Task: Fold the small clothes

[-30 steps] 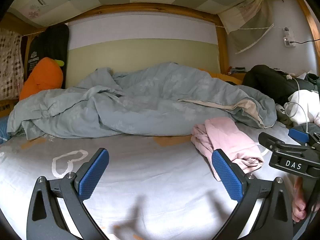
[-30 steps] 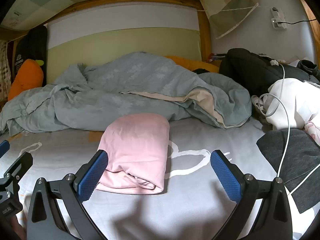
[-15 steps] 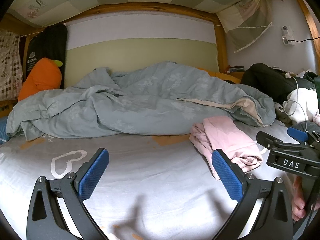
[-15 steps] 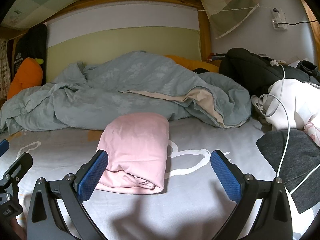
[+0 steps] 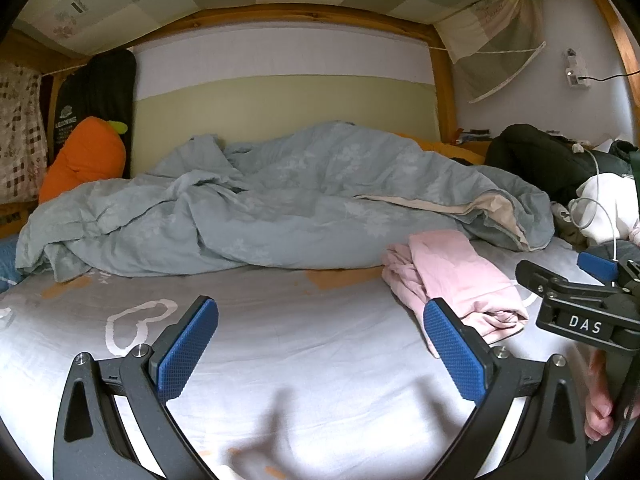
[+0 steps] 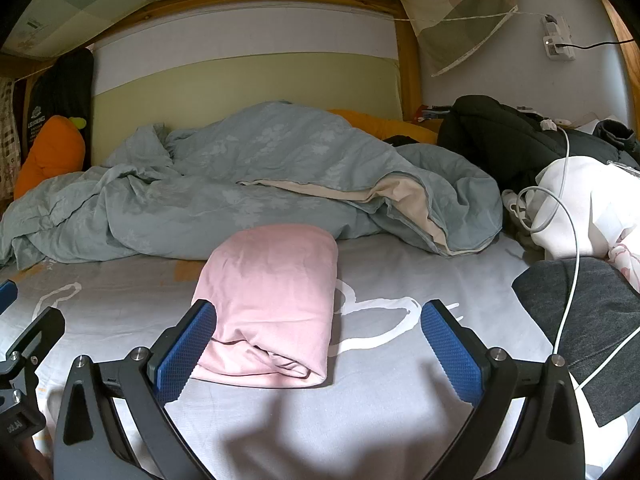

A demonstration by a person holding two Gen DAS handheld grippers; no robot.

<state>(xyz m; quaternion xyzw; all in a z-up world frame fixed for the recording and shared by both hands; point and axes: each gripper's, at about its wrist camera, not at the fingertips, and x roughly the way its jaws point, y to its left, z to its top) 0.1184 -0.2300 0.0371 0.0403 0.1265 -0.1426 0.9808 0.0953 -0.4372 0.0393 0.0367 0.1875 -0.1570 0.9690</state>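
Bed scene from both wrist cameras. We hold the left gripper (image 5: pixel 320 352) above the grey sheet (image 5: pixel 304 320) with its blue-padded fingers (image 5: pixel 186 354) spread wide and empty. Our right gripper (image 6: pixel 318 354) is likewise fully spread, gripping nothing. The folded pink garment (image 6: pixel 276 300) lies flat on the sheet just beyond the right gripper's left finger (image 6: pixel 182 354); in the left view it sits to the right, past that gripper's right finger. A rumpled blue-grey duvet (image 6: pixel 240 184) is heaped behind it; a dark grey garment (image 6: pixel 592 328) crossed by a white cable (image 6: pixel 570 292) lies at right.
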